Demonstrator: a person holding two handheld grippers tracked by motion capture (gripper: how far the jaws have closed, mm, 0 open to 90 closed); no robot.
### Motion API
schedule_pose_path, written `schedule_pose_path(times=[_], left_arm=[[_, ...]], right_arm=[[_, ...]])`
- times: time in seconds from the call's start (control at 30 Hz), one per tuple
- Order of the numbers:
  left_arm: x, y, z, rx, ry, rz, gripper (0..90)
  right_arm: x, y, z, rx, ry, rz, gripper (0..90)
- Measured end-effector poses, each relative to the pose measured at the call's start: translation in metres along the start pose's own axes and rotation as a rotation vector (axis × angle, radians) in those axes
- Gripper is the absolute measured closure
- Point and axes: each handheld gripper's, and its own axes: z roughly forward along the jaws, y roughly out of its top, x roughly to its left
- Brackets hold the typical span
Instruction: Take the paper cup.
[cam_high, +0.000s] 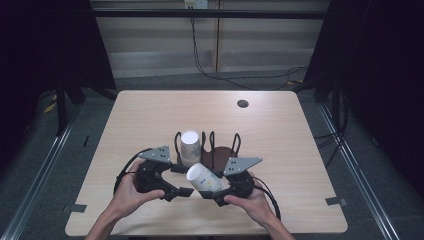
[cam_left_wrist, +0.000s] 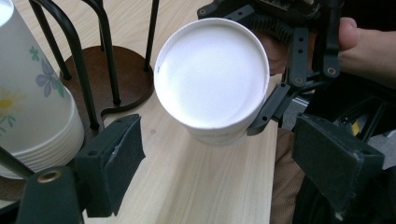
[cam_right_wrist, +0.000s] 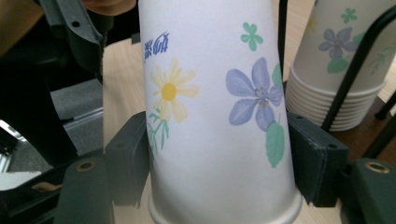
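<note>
A flowered white paper cup (cam_right_wrist: 215, 107) sits between the jaws of my right gripper (cam_right_wrist: 219, 154), which is shut on its sides with the rolled rim toward the camera. In the high view that cup (cam_high: 204, 178) is tilted above the table's front, its base pointing up and left. My left gripper (cam_high: 182, 181) stands open just left of it. In the left gripper view the cup's round white base (cam_left_wrist: 210, 77) faces me beyond the spread jaws of the left gripper (cam_left_wrist: 224, 140), not touching them. A stack of upside-down matching cups (cam_high: 190, 146) stands in the wire rack (cam_high: 220, 150).
The rack has black wire hoops (cam_left_wrist: 74, 51) on a dark brown base (cam_left_wrist: 116, 74). The cup stack (cam_right_wrist: 336, 60) stands close to the held cup. A small dark round hole (cam_high: 243, 103) lies at the table's back right. Bare tabletop (cam_high: 150, 115) spreads around.
</note>
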Motion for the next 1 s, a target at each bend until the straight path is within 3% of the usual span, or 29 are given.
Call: schedule_pose_path(times=[0.1, 0.37, 0.47, 0.53, 0.7, 1.0], left_arm=[[0.000, -0.003, 0.003, 0.034, 0.010, 0.018, 17.6], [0.002, 0.000, 0.002, 0.046, 0.035, 0.053, 17.8], [0.003, 0.001, 0.002, 0.092, 0.055, 0.071, 17.8], [0.003, 0.001, 0.000, 0.079, 0.048, 0.073, 17.8], [0.003, -0.002, -0.001, 0.100, 0.056, 0.101, 18.0], [0.005, -0.004, -0.010, 0.079, 0.084, 0.102, 18.4]], right_arm=[[-0.001, 0.000, -0.002, 0.009, 0.002, 0.004, 29.9], [-0.003, 0.002, 0.000, 0.049, -0.001, 0.003, 30.3], [-0.005, 0.005, 0.001, 0.068, -0.001, 0.001, 30.4], [-0.005, 0.006, 0.002, 0.078, -0.005, 0.002, 30.4], [-0.007, 0.016, 0.006, 0.154, 0.015, -0.050, 30.4], [-0.005, 0.026, 0.012, 0.263, 0.019, -0.081, 30.9]])
